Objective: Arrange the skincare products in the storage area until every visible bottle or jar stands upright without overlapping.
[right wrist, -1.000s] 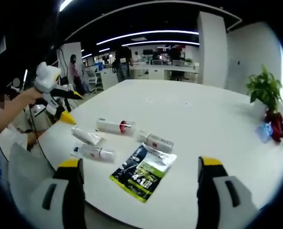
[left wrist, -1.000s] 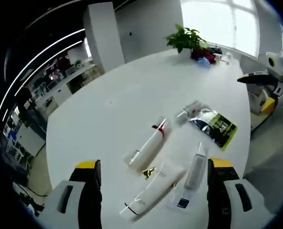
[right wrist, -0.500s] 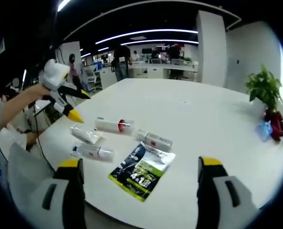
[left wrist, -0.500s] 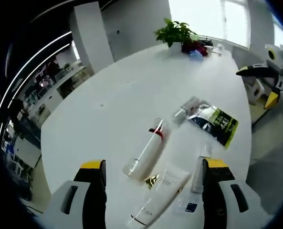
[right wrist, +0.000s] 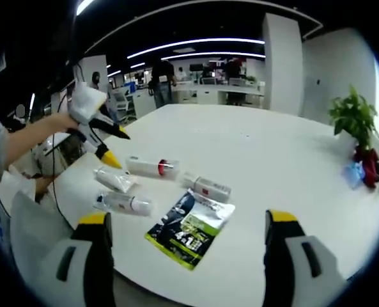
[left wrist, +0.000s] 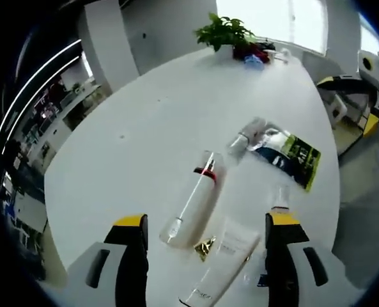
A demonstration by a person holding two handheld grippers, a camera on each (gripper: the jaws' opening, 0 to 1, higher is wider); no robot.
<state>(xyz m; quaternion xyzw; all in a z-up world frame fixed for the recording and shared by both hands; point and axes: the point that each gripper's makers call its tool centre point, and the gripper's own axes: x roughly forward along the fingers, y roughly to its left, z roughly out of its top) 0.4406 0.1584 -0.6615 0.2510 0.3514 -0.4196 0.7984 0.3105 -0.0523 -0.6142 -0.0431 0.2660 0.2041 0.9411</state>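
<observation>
the left gripper [left wrist: 205,230] hangs over the near edge of the white desk [left wrist: 144,128] with its jaws spread wide and nothing between them. just beyond its tips, between the two jaws, a white squeeze tube [left wrist: 224,259] lies flat with small print too blurred to read, and past it a long white bottle with a red band [left wrist: 192,201] also lies on its side. by the right jaw a slim clear-capped tube [left wrist: 277,198] lies flat. farther out lie a small bottle with a red label [left wrist: 247,135], its writing unreadable, and touching it a dark foil sachet with green print [left wrist: 288,157] near the desk's right edge. a potted plant [left wrist: 224,32] stands at the far edge.

the right gripper [right wrist: 183,240] is open too, empty, at the desk's near edge with the sachet [right wrist: 190,230] just ahead.
</observation>
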